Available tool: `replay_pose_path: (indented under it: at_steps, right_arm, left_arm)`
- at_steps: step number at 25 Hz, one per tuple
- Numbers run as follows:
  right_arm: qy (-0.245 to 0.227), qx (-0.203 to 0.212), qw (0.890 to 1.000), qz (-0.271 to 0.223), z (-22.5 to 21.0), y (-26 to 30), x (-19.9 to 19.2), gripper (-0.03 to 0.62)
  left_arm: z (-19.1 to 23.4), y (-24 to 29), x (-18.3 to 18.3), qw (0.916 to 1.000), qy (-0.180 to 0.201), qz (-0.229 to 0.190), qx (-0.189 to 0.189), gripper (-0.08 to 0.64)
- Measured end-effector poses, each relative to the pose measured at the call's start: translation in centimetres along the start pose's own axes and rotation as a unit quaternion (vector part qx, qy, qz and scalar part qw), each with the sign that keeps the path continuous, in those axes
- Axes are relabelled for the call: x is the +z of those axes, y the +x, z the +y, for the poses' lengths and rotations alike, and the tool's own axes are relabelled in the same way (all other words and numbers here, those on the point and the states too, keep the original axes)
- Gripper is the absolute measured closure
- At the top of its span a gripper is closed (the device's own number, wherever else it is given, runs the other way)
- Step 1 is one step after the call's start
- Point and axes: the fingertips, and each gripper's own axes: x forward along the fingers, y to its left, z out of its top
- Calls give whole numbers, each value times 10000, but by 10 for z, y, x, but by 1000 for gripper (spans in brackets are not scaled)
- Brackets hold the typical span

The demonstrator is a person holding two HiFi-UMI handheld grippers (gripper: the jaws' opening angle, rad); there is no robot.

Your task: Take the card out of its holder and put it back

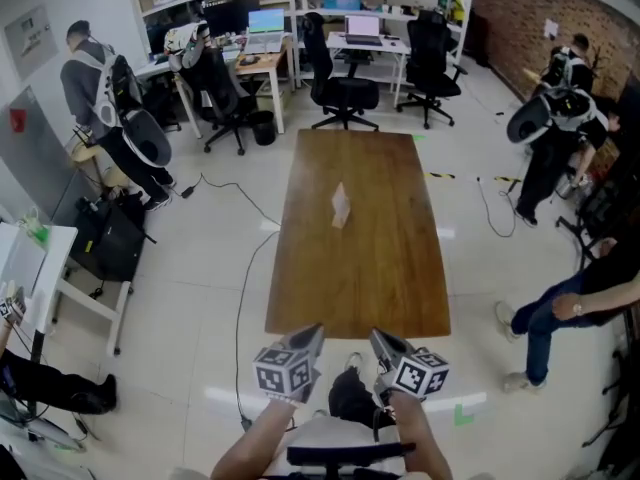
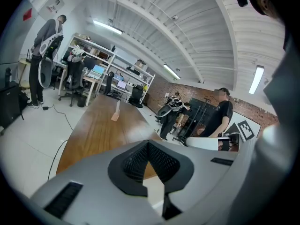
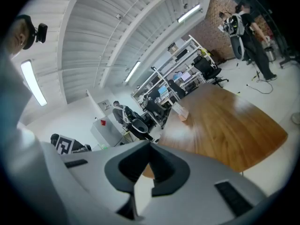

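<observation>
Card (image 1: 341, 203) upright in its holder (image 2: 114, 118), out near the middle of the long wooden table (image 1: 360, 288), well apart from both grippers and touched by neither. Left gripper (image 1: 316, 330) just short of the table's near edge, jaws pressed together to a point, nothing between them. Same closed tip in the left gripper view, aimed along the tabletop, with the card far ahead and a little to the left. Right gripper (image 1: 376, 335) just beside the left one, likewise pinched shut and empty. Jaws meeting at the tip in the right gripper view too, card small and far off over the glossy wood. Marker cubes (image 1: 283, 371) on both grippers turned up toward the head camera, forearms below them at the bottom edge. Beyond the table's far end, black office chairs (image 1: 340, 93) and white desks with laptops (image 1: 363, 30). Several people (image 1: 90, 78) off to both sides, well away from the table. Brick wall (image 1: 520, 28) at the far right
</observation>
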Motion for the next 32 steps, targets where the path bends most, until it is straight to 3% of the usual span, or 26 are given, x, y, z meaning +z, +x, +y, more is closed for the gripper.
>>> replay_pose_path:
  at_steps: [7, 18, 32]
  right_arm:
    - [-296, -82, 9995, 124, -18, 51, 45, 581]
    - [-280, -184, 9994, 128, -74, 103, 110, 581]
    - [-362, -102, 9988, 308, -117, 149, 149, 581]
  left_arm:
    - [27, 40, 45, 9998, 55, -96, 158, 560]
    - [62, 114, 97, 9991, 76, -109, 395, 560]
    - [85, 184, 119, 9969, 315, 150, 704, 560]
